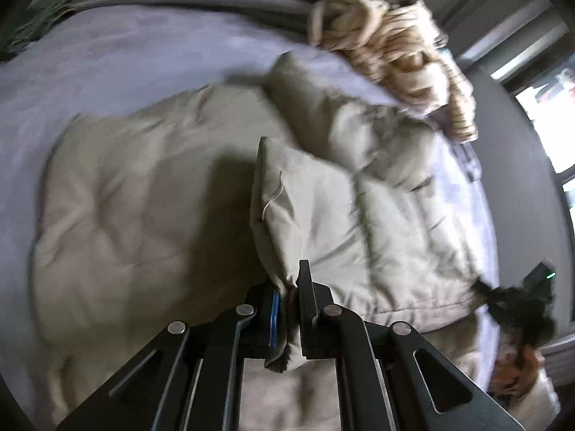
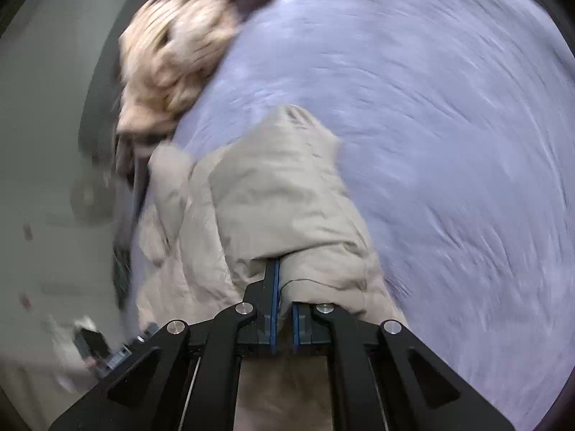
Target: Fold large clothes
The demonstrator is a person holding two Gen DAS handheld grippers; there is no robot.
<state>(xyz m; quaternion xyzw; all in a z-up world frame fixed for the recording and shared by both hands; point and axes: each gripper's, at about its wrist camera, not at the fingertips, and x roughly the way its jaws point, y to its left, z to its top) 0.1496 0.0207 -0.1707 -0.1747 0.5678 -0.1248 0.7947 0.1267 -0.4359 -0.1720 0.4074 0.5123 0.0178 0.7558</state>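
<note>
A beige padded jacket [image 1: 161, 197] lies spread on a lavender bed sheet [image 1: 125, 54]. My left gripper [image 1: 287, 283] is shut on a raised fold of the jacket near its middle, and the fabric stands up between the pads. In the right wrist view my right gripper [image 2: 284, 287] is shut on a bunched edge of the same jacket [image 2: 280, 186]; cloth covers its right finger. At the jacket's right edge in the left wrist view sits a dark, blurred shape with a green light [image 1: 521, 301], with a hand [image 1: 514, 377] below it.
A cream striped fuzzy garment [image 1: 395, 46] is heaped at the bed's far edge, also in the right wrist view [image 2: 172, 57]. Lavender sheet [image 2: 449, 125] stretches to the right of the jacket. A window [image 1: 546, 115] and grey floor [image 2: 43, 143] lie beyond the bed.
</note>
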